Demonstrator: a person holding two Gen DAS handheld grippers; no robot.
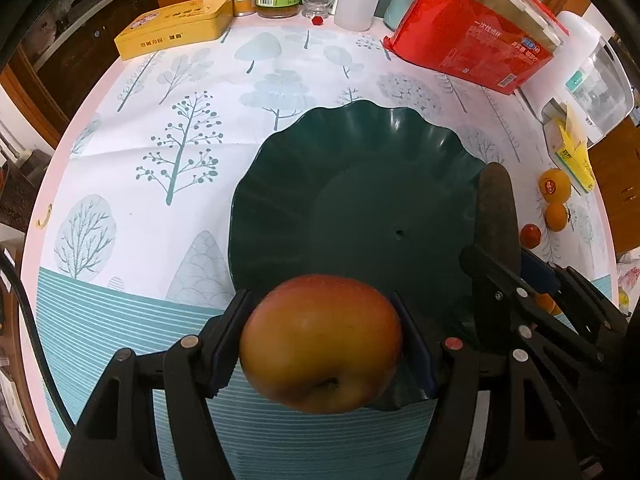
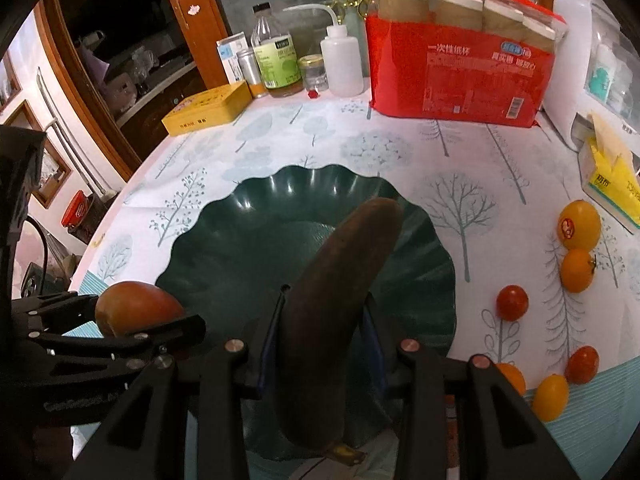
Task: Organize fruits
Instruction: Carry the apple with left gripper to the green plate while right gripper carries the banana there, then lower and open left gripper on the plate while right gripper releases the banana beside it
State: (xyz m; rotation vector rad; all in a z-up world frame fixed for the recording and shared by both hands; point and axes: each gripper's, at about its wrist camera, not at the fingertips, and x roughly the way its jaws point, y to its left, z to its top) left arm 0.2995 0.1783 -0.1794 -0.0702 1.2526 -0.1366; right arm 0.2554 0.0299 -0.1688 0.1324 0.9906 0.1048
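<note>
Both tongs hover over the empty dark green scalloped plastic plate (image 2: 224, 240), presumably to drop fruit in: left gripper (image 1: 320, 340) pinching a round red-yellow apple (image 1: 320, 344), right gripper (image 2: 324, 344) pinching an overripe dark brown banana (image 2: 336, 304).

1. My left tool (image 1: 320, 344) is black with dark blue pads; the apple (image 1: 320, 344) in it is red shading to yellow-orange.
2. My right tool (image 2: 322, 344), also black, carries a dark brown banana (image 2: 340, 292).
3. The plate (image 1: 360, 184) is deep green.
4. My worktop's cloth (image 1: 160, 120) is white with pale teal trees and a teal striped band.
5. The cherry tomatoes (image 2: 512, 302) are red, orange and yellow.
6. The tin (image 1: 176, 26) is yellow; the cup pack (image 2: 460, 76) is red.
</note>
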